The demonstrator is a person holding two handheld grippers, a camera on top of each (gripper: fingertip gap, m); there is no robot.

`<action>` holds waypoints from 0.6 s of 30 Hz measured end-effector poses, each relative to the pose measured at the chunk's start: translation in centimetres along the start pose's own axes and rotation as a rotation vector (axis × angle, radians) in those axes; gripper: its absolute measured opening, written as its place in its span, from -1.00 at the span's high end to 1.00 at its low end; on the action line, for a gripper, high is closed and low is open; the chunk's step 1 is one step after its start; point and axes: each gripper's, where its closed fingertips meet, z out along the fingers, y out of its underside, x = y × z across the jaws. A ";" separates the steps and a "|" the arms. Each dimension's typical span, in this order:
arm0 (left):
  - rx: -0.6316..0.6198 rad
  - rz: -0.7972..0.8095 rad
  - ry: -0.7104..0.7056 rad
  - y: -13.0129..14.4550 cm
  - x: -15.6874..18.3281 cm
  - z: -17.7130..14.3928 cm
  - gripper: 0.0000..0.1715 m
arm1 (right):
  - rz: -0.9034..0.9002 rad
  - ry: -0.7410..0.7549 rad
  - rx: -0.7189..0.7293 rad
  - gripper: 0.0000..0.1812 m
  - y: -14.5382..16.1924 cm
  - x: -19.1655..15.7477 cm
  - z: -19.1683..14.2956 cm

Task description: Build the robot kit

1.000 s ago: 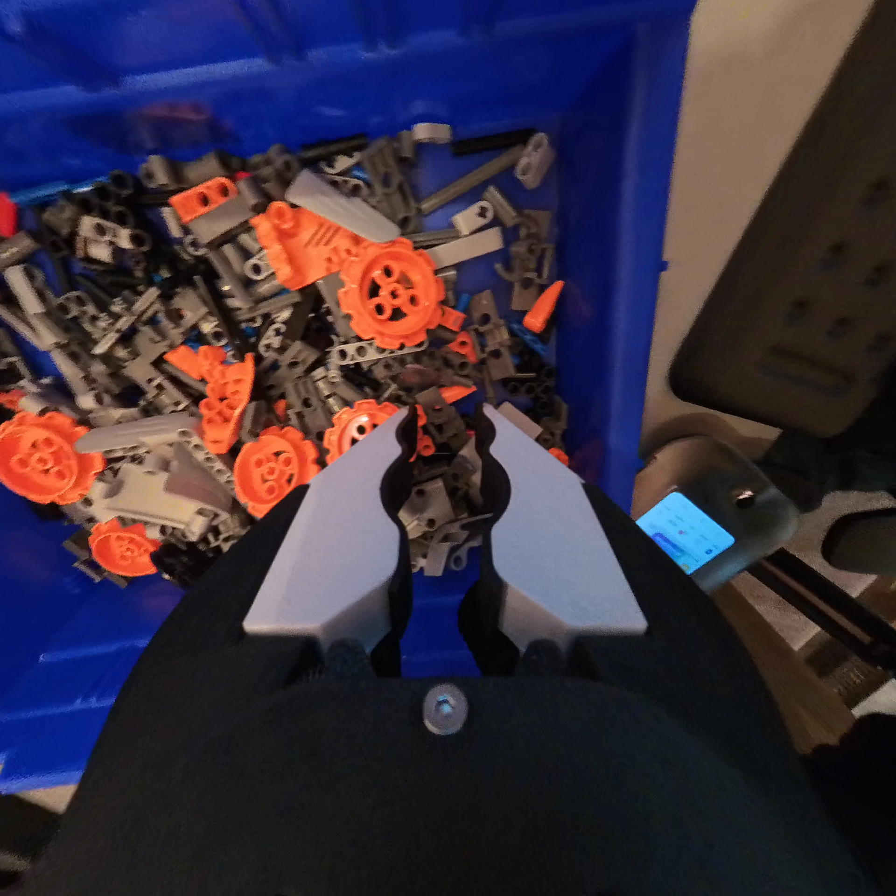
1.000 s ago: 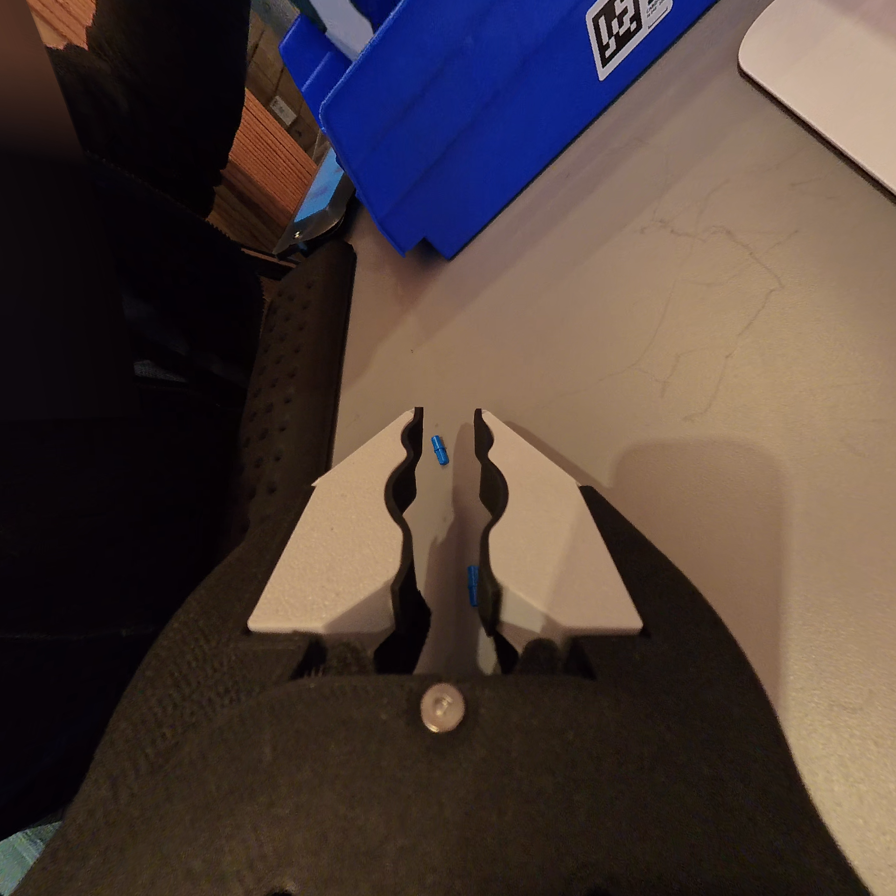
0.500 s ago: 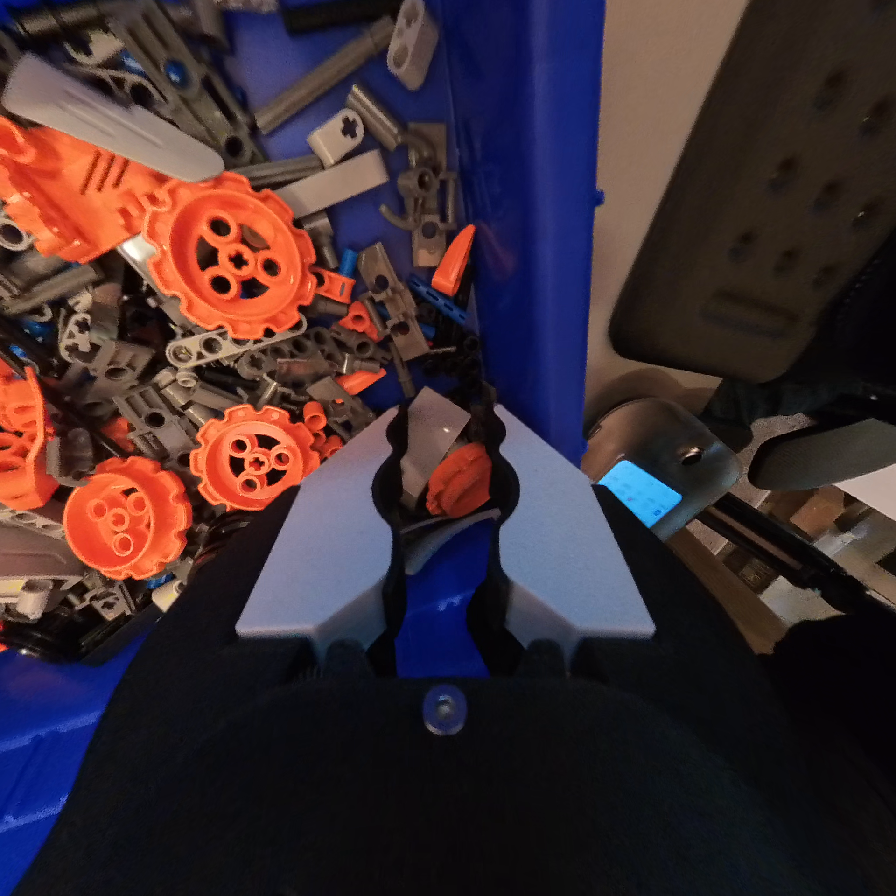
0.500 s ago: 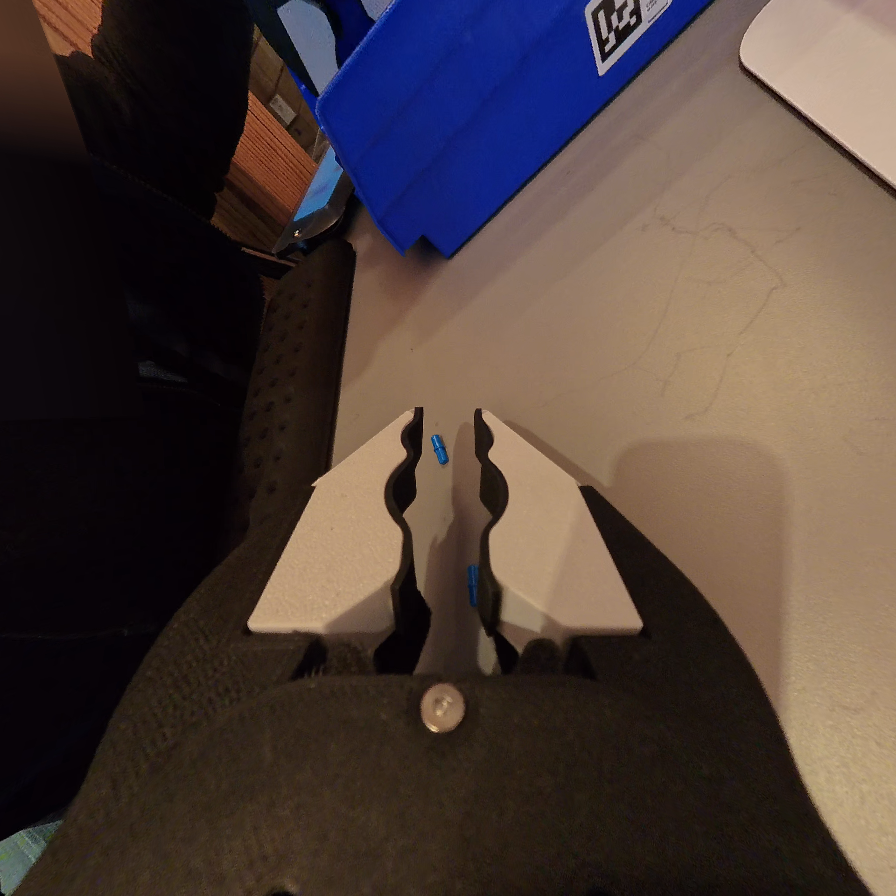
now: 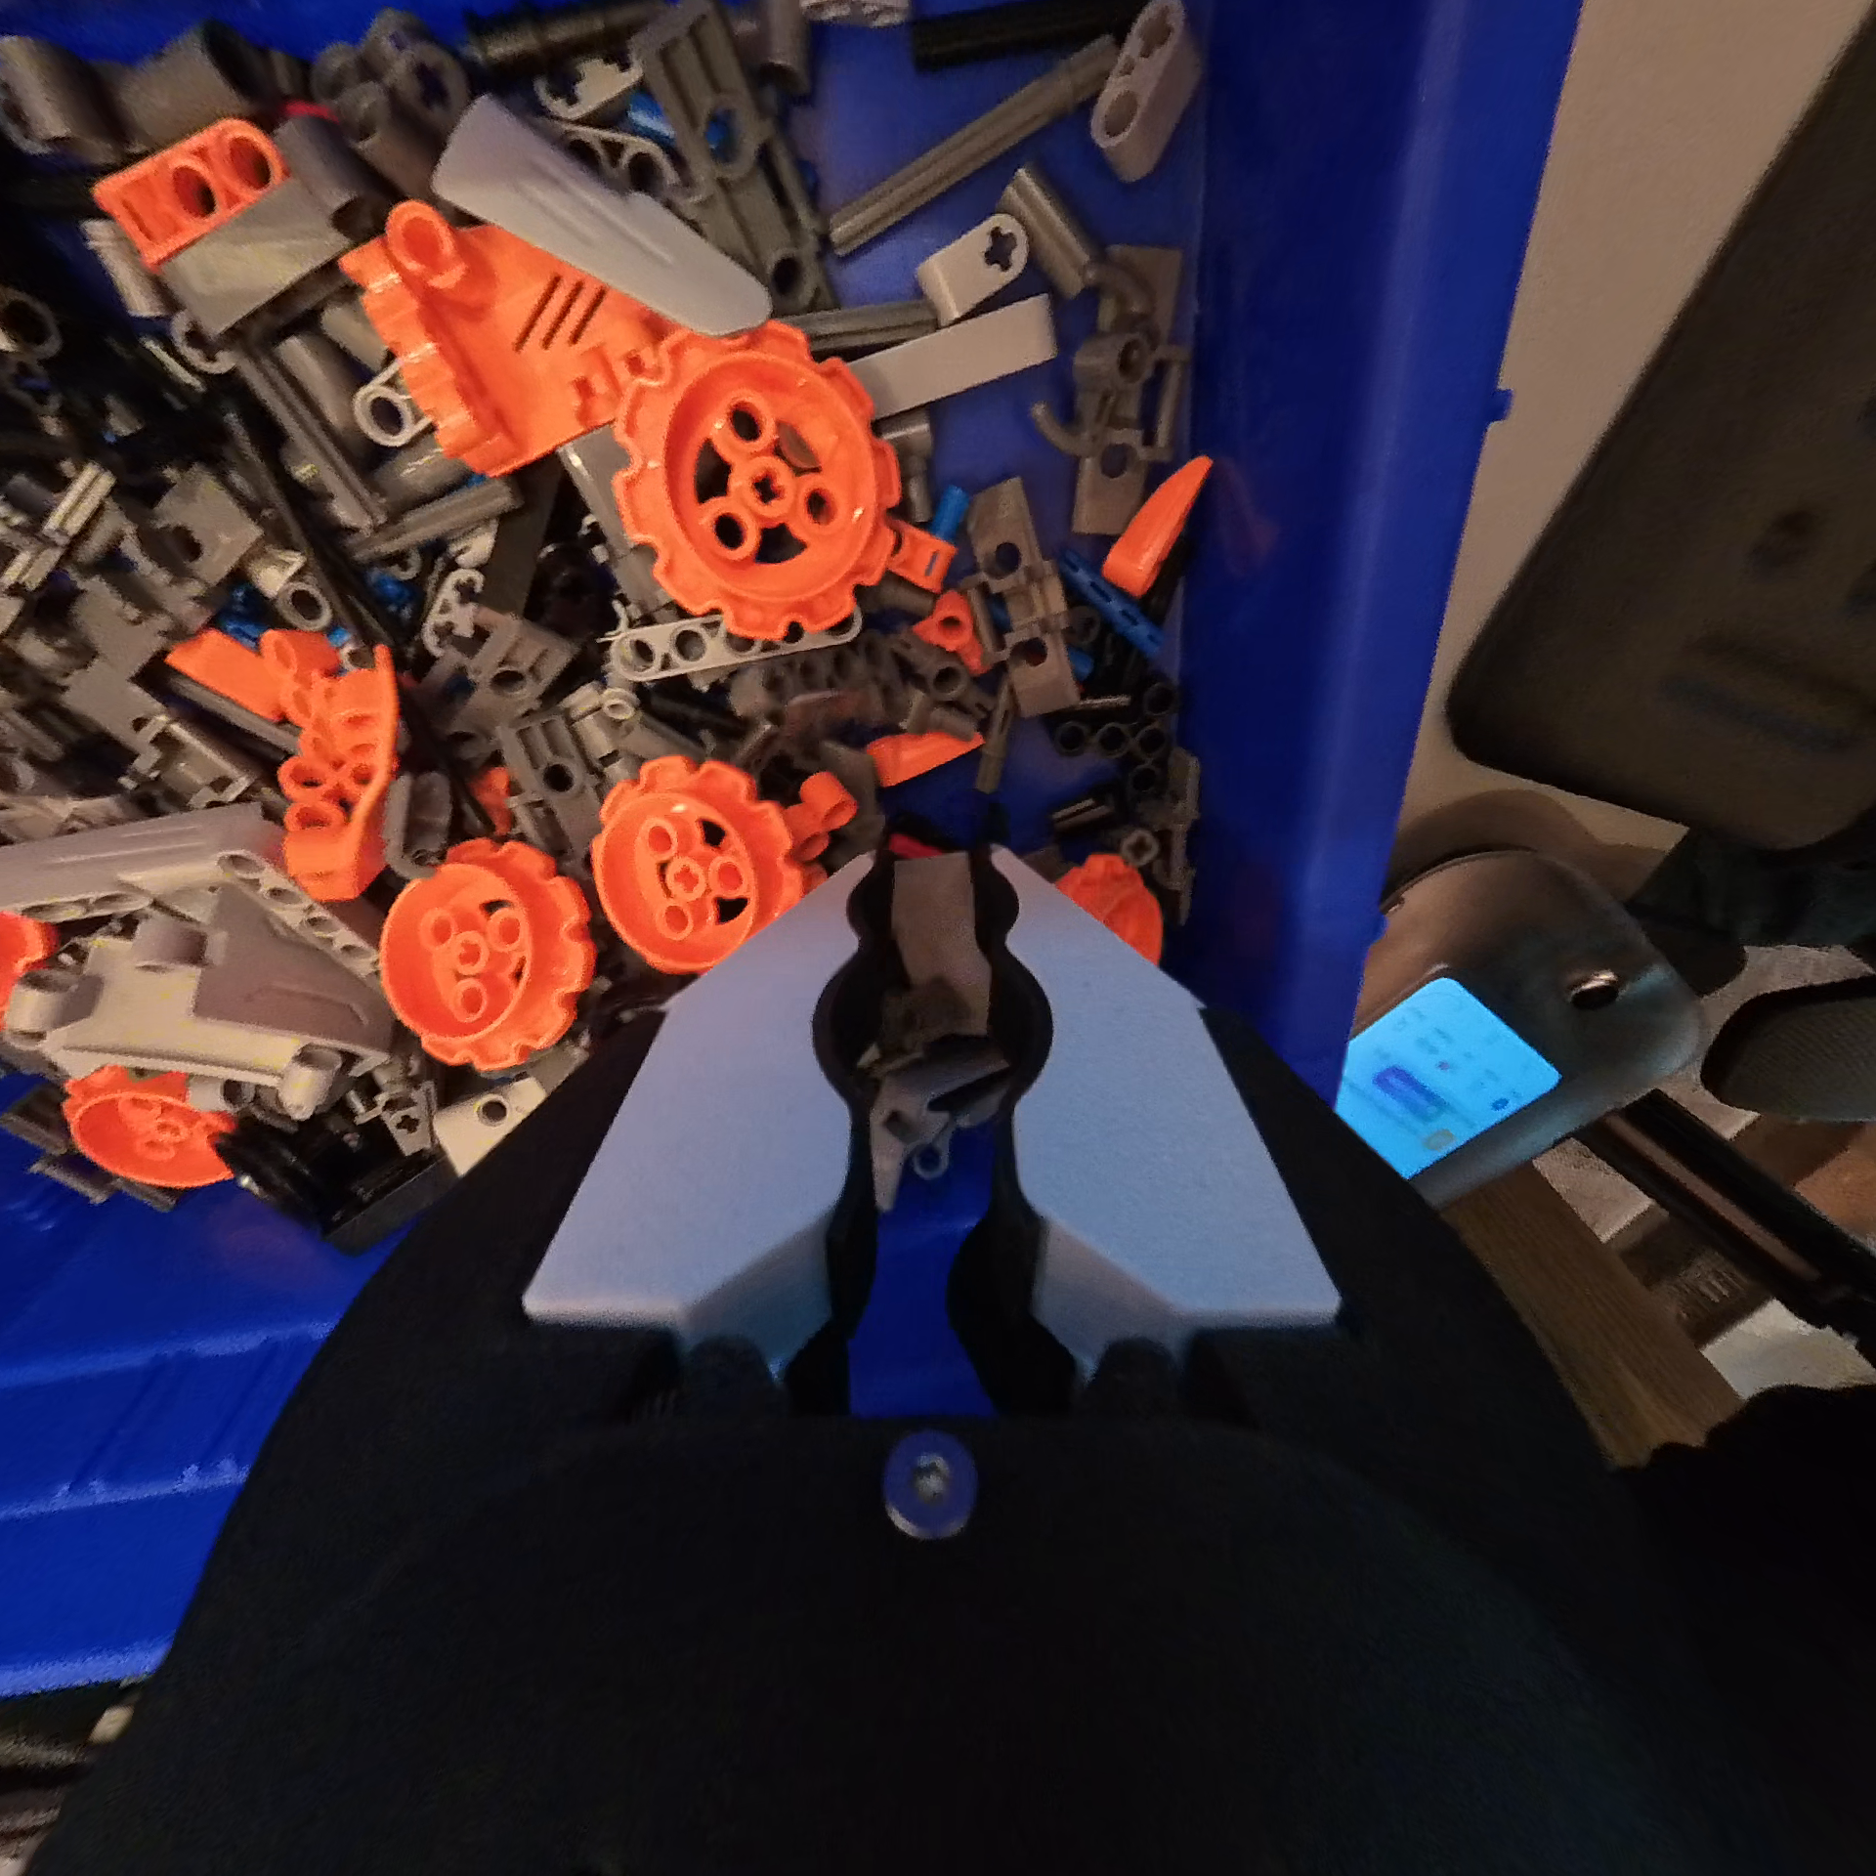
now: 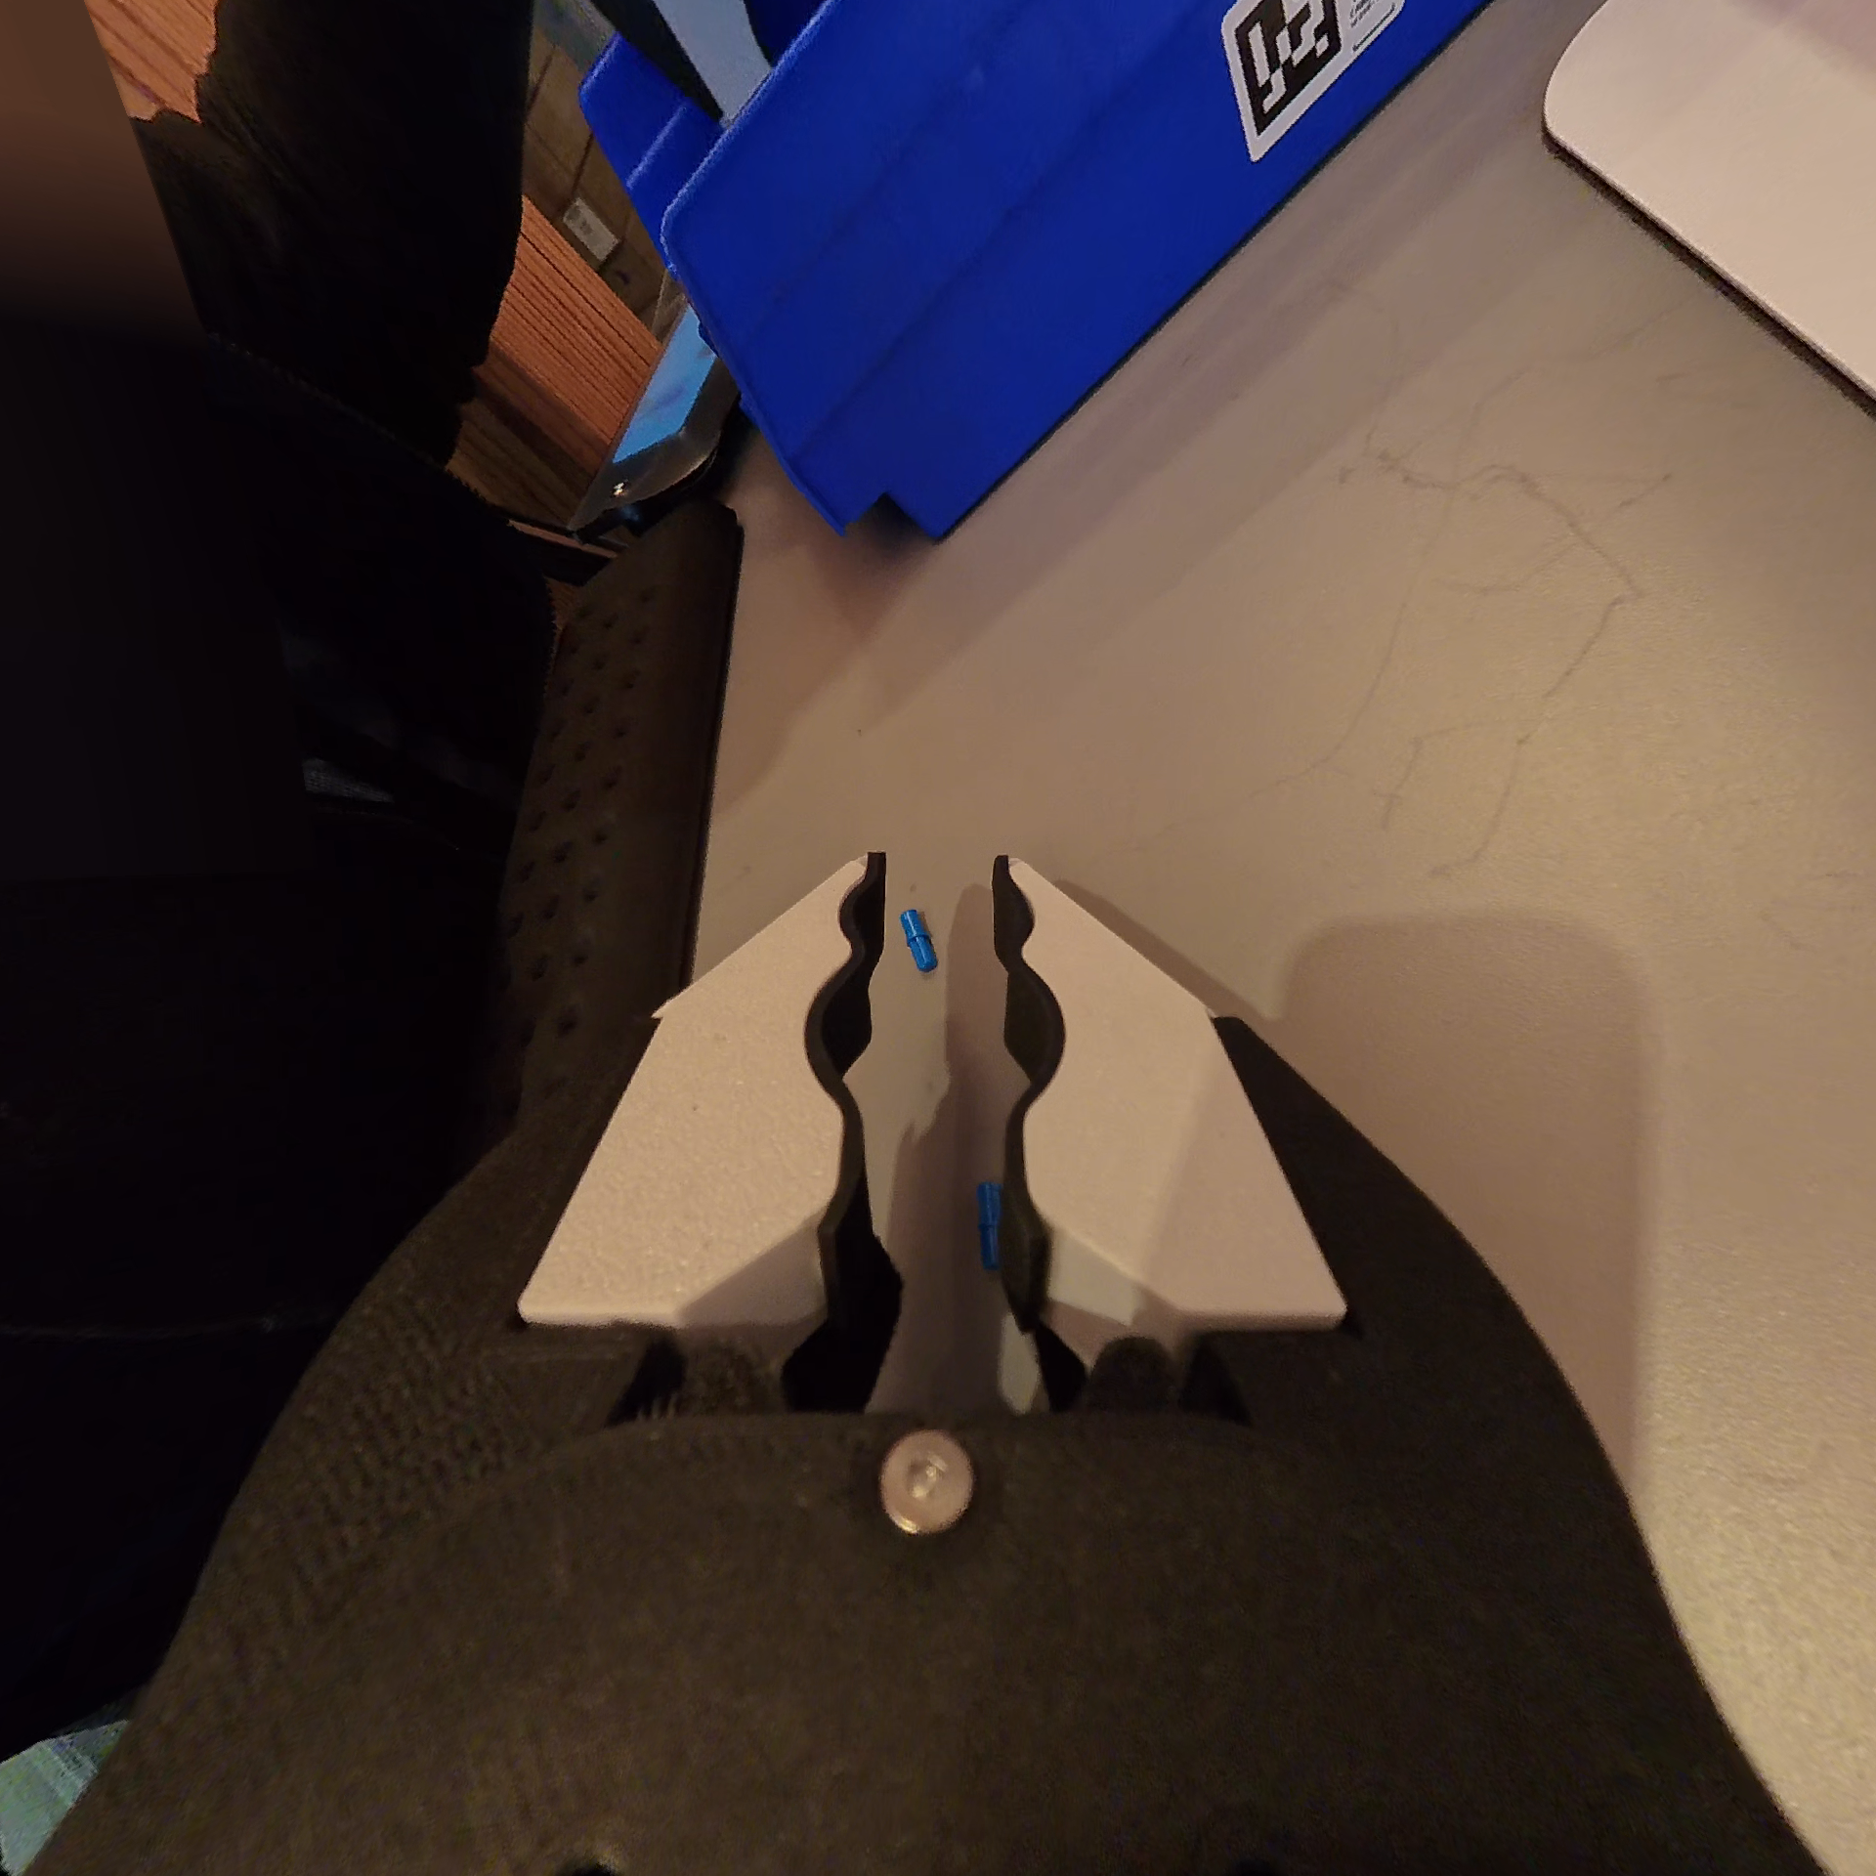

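While left gripper (image 5: 932, 863) jaws pinch grey piece (image 5: 939, 954) low centre over blue bin (image 5: 1310, 508): lift straight, clear of orange wheels (image 5: 756, 477). Right gripper (image 6: 932, 863) jaws spread, empty, blue pin (image 6: 919, 941) between tips on bench (image 6: 1320, 761).

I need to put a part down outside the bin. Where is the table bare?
Bare table lies between the blue bin, the white board and the right hand-held gripper. Two blue pins lie by its fingers. The bin's inside is crowded.
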 end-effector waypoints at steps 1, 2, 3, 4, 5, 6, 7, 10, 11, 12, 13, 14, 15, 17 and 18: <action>0.005 -0.005 -0.020 0.0 -0.4 -0.1 0.85 | 0.000 0.000 0.000 0.79 0.0 0.0 0.0; 0.005 -0.014 -0.047 0.1 -1.0 -0.2 0.86 | 0.000 0.000 0.000 0.79 0.0 0.0 0.0; -0.004 -0.026 -0.068 0.3 -1.5 -0.3 0.87 | 0.000 0.000 0.000 0.79 0.0 0.0 0.0; -0.012 -0.030 -0.087 0.6 -2.0 -0.3 0.88 | 0.000 0.000 0.000 0.79 0.0 0.0 0.0; -0.015 -0.038 -0.103 0.8 -2.4 -0.3 0.89 | -0.001 0.000 0.000 0.79 0.0 0.0 0.0; -0.018 -0.049 -0.103 0.9 -2.6 -0.3 0.88 | -0.001 0.001 0.000 0.79 0.0 0.0 0.0; -0.016 -0.055 -0.114 1.0 -3.0 -0.2 0.87 | -0.001 0.001 0.000 0.79 0.0 0.0 0.0; 0.015 -0.071 -0.129 0.6 -3.6 -0.3 0.86 | -0.001 0.001 0.000 0.79 0.0 0.0 0.0; 0.027 -0.074 -0.150 0.4 -4.0 -0.5 0.86 | -0.001 0.001 0.000 0.79 0.0 0.0 0.0; 0.044 -0.080 -0.155 0.2 -4.1 -0.7 0.83 | -0.001 0.001 0.000 0.79 0.0 0.0 0.0; 0.057 -0.079 -0.145 0.1 -3.9 -0.9 0.83 | -0.001 0.001 0.001 0.79 0.0 0.0 0.0; 0.066 -0.078 -0.136 0.0 -3.7 -1.2 0.81 | 0.000 0.001 0.001 0.79 0.0 0.0 0.0; 0.072 -0.077 -0.133 0.0 -3.6 -1.4 0.79 | 0.000 0.001 0.001 0.79 0.0 0.0 0.0; 0.089 -0.057 -0.083 -0.3 -2.4 -1.6 0.75 | -0.001 0.001 0.001 0.79 0.0 0.0 0.0; 0.089 -0.043 -0.074 -0.4 -2.0 -1.6 0.74 | -0.001 0.001 0.001 0.79 0.0 0.0 0.0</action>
